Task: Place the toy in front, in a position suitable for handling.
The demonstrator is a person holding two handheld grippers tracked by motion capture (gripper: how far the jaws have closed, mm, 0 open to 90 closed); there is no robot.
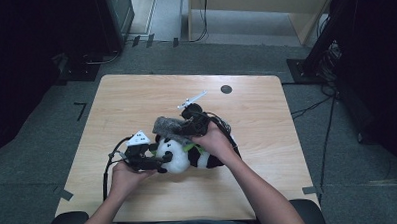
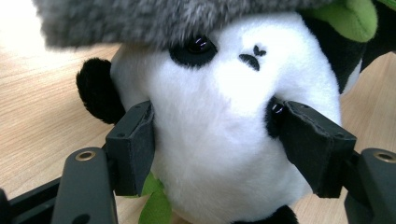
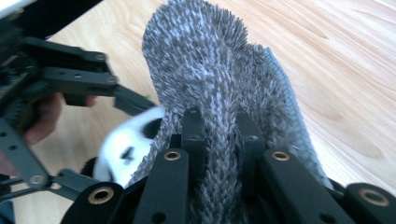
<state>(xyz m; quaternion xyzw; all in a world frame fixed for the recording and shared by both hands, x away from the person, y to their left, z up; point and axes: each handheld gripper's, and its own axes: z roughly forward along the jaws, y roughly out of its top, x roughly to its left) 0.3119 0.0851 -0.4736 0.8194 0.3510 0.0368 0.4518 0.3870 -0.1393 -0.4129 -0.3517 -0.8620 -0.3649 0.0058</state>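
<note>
The left gripper (image 2: 212, 149) has its jaws pressed into the two sides of the panda (image 2: 224, 140)'s white head, the pads denting the plush at centre frame in the left gripper view; one pad sits by the black ear at left, the other covers the eye patch at right. The right gripper (image 3: 222, 140) has its jaws pinched tight on a fold of the grey hat (image 3: 219, 70), which rises from the jaws to the top of the right gripper view.

In the left gripper view the hat (image 2: 154, 18) lies along the top edge, just over the panda's brow and touching it; so the hat is directly above the head, its opening apparently facing down onto the crown. In the high view the panda (image 1: 180, 157) lies at centre of the table (image 1: 136, 94), the left gripper (image 1: 140, 156) at its left, the right gripper (image 1: 194, 122) above and right with the hat (image 1: 167, 125). Judging by this, the coming move is a pull of the hat along the head's axis while the left gripper steadies it.
</note>
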